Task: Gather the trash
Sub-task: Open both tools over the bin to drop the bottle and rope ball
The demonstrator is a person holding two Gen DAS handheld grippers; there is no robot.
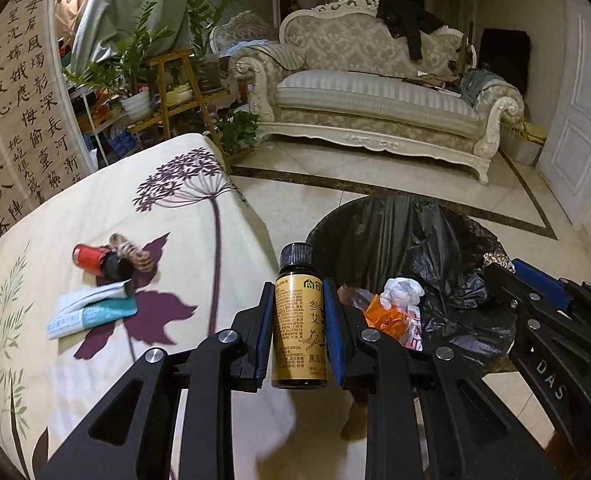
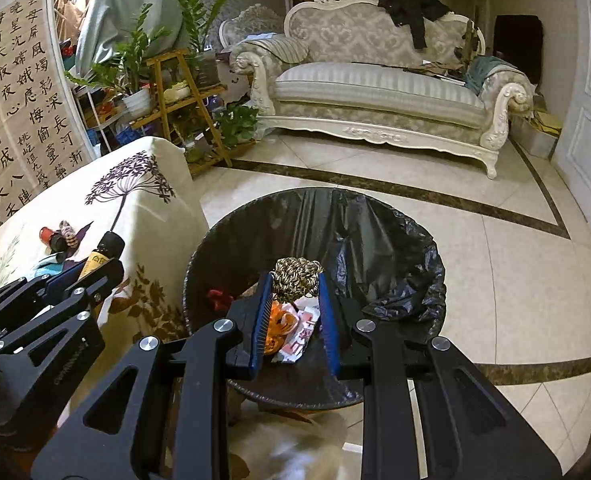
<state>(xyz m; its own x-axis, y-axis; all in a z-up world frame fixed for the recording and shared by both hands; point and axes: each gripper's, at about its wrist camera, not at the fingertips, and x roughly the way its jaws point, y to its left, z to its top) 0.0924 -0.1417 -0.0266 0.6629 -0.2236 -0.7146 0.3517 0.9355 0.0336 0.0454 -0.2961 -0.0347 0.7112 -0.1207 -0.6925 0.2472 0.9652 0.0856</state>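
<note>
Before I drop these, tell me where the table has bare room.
Free: the tablecloth between the purple flower print and the red cap. Crowded: red cap, knotted cord and flattened tubes sit bunched together.

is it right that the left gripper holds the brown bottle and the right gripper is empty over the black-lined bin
Not quite. The left gripper does hold the brown bottle, but the right gripper is not empty: the right wrist view shows its pads clamped on a knotted ball of rope, above the black-lined bin.
</note>
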